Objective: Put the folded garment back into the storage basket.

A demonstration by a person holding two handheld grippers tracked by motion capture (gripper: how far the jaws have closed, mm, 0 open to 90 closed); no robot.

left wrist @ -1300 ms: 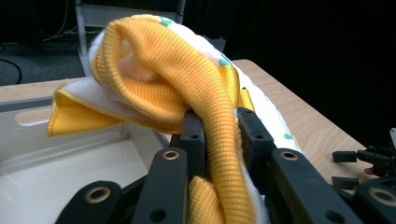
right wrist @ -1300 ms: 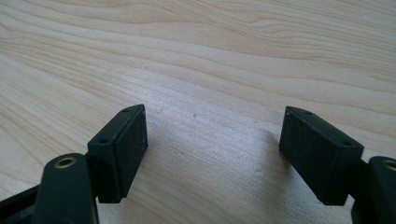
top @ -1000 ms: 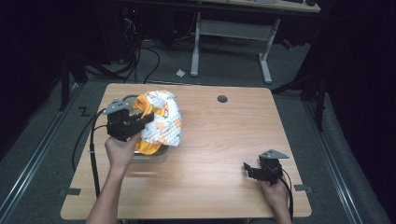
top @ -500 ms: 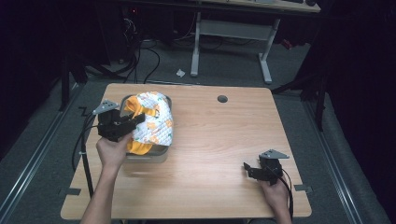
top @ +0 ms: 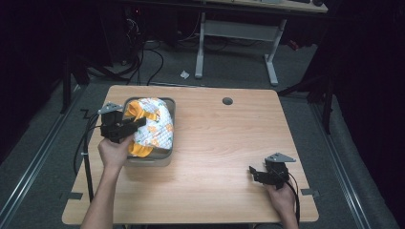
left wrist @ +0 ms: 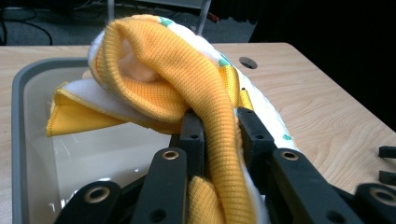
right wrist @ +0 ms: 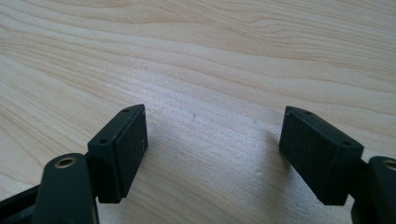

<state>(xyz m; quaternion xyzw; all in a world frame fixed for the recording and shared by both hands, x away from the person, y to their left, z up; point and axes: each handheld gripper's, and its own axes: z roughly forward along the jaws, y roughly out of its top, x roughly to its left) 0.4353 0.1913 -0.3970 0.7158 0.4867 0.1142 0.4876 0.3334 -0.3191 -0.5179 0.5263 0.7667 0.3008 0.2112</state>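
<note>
A bunched garment [top: 150,126], white with small prints and an orange knit edge, hangs over a grey plastic bin [top: 171,110] at the table's left. My left gripper [top: 136,125] is shut on the garment. In the left gripper view the orange knit band [left wrist: 205,93] runs down between the two black jaws, and the bin's pale inside [left wrist: 93,154] shows below. My right gripper [top: 253,171] rests low over the wood near the table's front right, open, with bare wood [right wrist: 212,154] between its pads.
The wooden table [top: 229,143] has a round cable hole [top: 227,101] near its far edge. Beyond it stands another desk's white frame [top: 236,33], with cables on the floor. A black cable [top: 86,152] trails off the table's left side.
My left hand has carried the garment leftward and down, from above the bin's right side into the bin. The right hand has kept still.
</note>
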